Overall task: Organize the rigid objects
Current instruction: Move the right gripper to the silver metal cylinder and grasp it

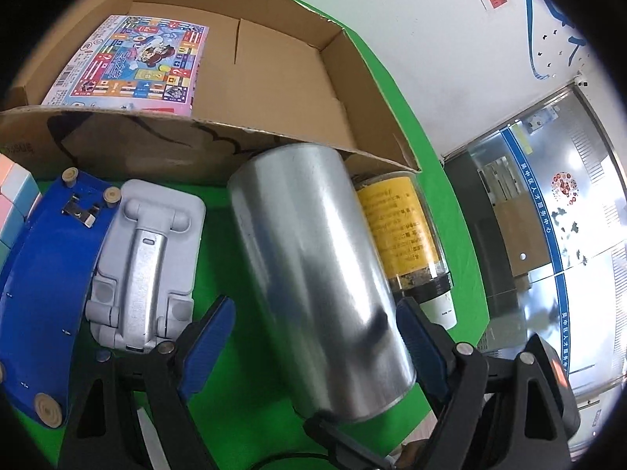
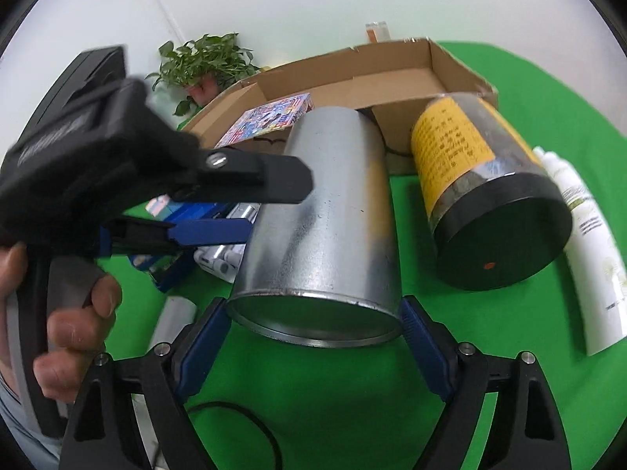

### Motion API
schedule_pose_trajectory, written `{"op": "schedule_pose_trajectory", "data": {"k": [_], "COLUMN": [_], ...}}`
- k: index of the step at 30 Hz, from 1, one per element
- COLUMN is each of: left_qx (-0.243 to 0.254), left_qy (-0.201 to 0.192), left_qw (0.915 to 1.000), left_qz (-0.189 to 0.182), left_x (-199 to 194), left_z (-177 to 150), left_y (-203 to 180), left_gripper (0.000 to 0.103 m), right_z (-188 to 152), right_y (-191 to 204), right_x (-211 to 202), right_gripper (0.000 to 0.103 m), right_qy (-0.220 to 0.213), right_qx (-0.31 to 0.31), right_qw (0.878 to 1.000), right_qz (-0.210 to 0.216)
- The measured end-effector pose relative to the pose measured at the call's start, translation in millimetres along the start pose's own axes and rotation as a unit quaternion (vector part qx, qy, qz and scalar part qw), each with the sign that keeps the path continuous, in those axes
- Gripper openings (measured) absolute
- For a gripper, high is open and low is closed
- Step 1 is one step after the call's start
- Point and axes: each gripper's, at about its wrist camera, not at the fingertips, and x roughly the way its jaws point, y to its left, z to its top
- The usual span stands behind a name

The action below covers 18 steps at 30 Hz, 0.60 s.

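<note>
Metal can [image 2: 317, 235] lies on its side on the green table [image 2: 333, 391], its long way pointing off toward the cardboard box [image 2: 392, 74]. Its near rim sits right between the right gripper [image 2: 313, 348] pads, which stand wide, maybe just touching. The left gripper [image 1: 313, 337] is wide around it too.

The metal can [image 2: 321, 211] is bare, dull-silver and smooth, with a faint sheen. The box [image 1: 282, 78] is matt brown cardboard. The jar [image 2: 482, 180] is clear glossy plastic with a yellow paper label and a matt black lid [image 2: 505, 243].
</note>
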Motion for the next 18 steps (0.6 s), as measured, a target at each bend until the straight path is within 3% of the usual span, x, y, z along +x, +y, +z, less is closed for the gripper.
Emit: {"op": "schedule_pose_trajectory", "data": {"k": [6,9,12,14,16,18], "left_qx": [0.001,-0.010,-0.021,-0.021,-0.025,-0.029], "left_qy": [0.036,0.040,0.041,0.042,0.047,0.050], "left_qw": [0.9986,0.9989,0.9986,0.9985,0.9980,0.9975], "left_qz": [-0.038,-0.021,-0.027,-0.029,-0.034,-0.039], "left_x": [14,21,17,14,12,13], "left_z": [-12,-13,-15,-15,-13,-13], "left_y": [-10,-7,-1,3,7,11], "left_gripper": [0.083,0.084,0.084,0.084,0.084,0.086], "right_z": [-31,-42,-44,-37,-26,-14], "right_y": [18,33,43,37,20,-6], "right_x": [-22,-27,-39,-50,-58,-55], "right_gripper": [0.085,0.086,0.087,0.096,0.102,0.102], "right_qy": [0.003,0.004,-0.016,-0.036,-0.047,-0.024], "right_qx": [-0.089,-0.133,-0.143,-0.119,-0.067,-0.002], "right_qw": [0.995,0.987,0.988,0.992,0.997,0.997], "right_qz": [-0.051,-0.094,-0.055,-0.023,0.014,0.068]}}
